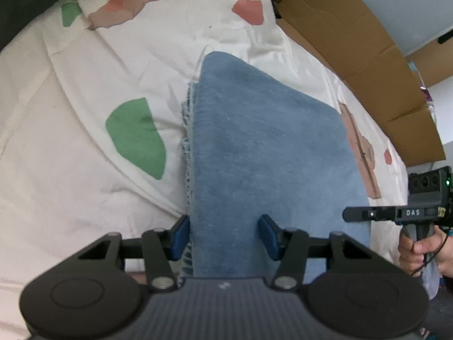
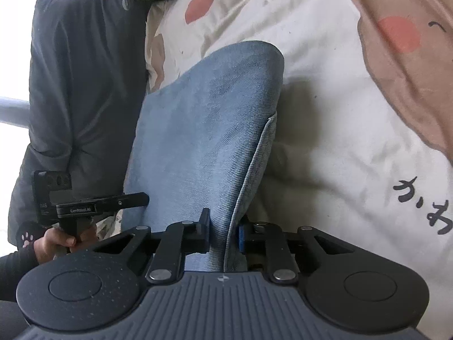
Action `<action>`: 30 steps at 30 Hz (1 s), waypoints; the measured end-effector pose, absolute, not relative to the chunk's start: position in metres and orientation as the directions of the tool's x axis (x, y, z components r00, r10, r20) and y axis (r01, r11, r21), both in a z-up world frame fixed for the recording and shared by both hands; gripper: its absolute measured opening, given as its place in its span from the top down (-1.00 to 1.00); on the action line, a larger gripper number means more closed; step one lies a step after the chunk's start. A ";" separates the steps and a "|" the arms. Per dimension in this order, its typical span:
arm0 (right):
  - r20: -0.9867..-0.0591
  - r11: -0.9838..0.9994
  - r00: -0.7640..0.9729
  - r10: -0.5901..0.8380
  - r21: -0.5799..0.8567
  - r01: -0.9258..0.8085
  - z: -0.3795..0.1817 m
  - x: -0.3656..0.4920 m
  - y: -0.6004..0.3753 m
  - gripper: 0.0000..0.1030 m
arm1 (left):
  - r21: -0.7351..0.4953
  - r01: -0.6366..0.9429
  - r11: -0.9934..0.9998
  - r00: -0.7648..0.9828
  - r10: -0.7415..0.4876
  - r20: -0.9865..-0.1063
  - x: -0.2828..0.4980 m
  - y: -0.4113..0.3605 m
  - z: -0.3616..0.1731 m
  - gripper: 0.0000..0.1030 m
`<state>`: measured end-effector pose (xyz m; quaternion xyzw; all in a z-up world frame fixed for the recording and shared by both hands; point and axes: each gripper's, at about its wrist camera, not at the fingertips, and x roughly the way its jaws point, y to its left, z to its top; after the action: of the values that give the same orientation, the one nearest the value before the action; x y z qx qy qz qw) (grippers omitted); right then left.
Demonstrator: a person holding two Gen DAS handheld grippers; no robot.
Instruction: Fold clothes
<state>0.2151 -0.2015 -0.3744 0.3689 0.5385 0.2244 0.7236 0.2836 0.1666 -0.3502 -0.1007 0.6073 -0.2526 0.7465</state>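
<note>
A pair of folded blue jeans (image 1: 266, 147) lies on a cream quilt (image 1: 85, 170) printed with green, pink and tan patches, its near end drawn up toward the two grippers. The left gripper (image 1: 225, 236) sits over that near end with its blue pads (image 1: 181, 236) spread apart; the left pad is at the frayed left edge of the denim and the right pad rests on top of the cloth, so the jaws stand open around the fabric rather than pinching it. The right gripper (image 2: 223, 233) is clenched on the jeans (image 2: 203, 130): its two pads press a raised fold of denim between them, with the paler underside of the cloth showing on the right of the pinch. From the right wrist view the left gripper (image 2: 133, 199) is seen off to the left, held in a hand (image 2: 61, 240) with a dark sleeve. A dark grey garment (image 2: 85, 85) lies left of the jeans. Brown cardboard (image 1: 368, 56) stands along the far right side of the quilt.
</note>
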 end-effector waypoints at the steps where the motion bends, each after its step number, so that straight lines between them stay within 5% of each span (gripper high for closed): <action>1: -0.611 0.625 0.321 0.723 0.777 0.073 -0.372 0.215 -0.204 0.68 | -0.466 0.257 0.847 0.128 -0.507 -0.852 0.283 0.165 -0.351 -0.04; 17: -0.637 0.666 0.358 0.683 0.744 0.055 -0.346 0.200 -0.262 0.68 | -0.536 0.336 0.775 0.040 -0.580 -0.814 0.275 0.111 -0.358 0.02; 30: -0.676 0.672 0.342 0.653 0.725 0.150 -0.381 0.194 -0.268 0.59 | -0.578 0.341 0.742 0.024 -0.621 -0.783 0.281 0.105 -0.365 -0.27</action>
<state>0.1938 -0.2678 -0.3811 0.3668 0.5471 0.1717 0.7325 0.2812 0.1052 -0.3654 -0.1148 0.6099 -0.3406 0.7063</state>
